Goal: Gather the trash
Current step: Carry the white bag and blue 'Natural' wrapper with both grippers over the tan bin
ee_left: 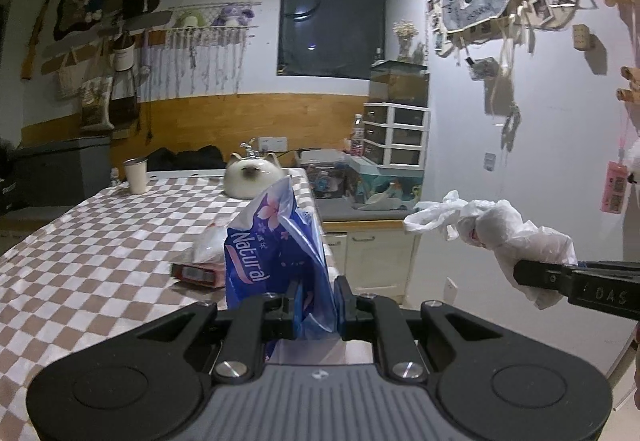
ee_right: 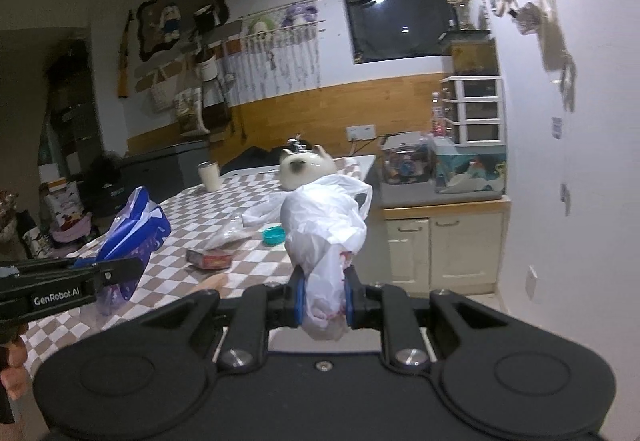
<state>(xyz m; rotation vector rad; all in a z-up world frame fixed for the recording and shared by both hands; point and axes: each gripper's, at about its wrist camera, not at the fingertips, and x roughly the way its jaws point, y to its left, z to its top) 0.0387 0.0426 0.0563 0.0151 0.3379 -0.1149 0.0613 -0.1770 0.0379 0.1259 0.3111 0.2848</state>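
- The left gripper point(ee_left: 316, 297) was clamped on a blue bag point(ee_left: 272, 241). The bag had flowers and the word "Natural" on it, and it stuck up from between the two fingers.
- The right gripper point(ee_right: 324, 297) was clamped on a white bag point(ee_right: 324, 229). The bag was scrunched up, with a bit of red showing near the fingers.
- Both bags were held up in the air, above the near edge of the table point(ee_left: 80, 241). The white bag was to the right of the blue one, well apart from it.
- The table had a brown and white checked cloth on it.
- A small red box point(ee_right: 210, 259) lay flat on the cloth, with a teal lid point(ee_right: 274, 235) near it.
- Some clear plastic point(ee_right: 230, 233) lay just behind the box.
- A white cat jar point(ee_left: 250, 175) sat at the far end of the table, with a pale cup point(ee_left: 136, 175) to its left.
- A window point(ee_left: 330, 23) on the back wall was dark.
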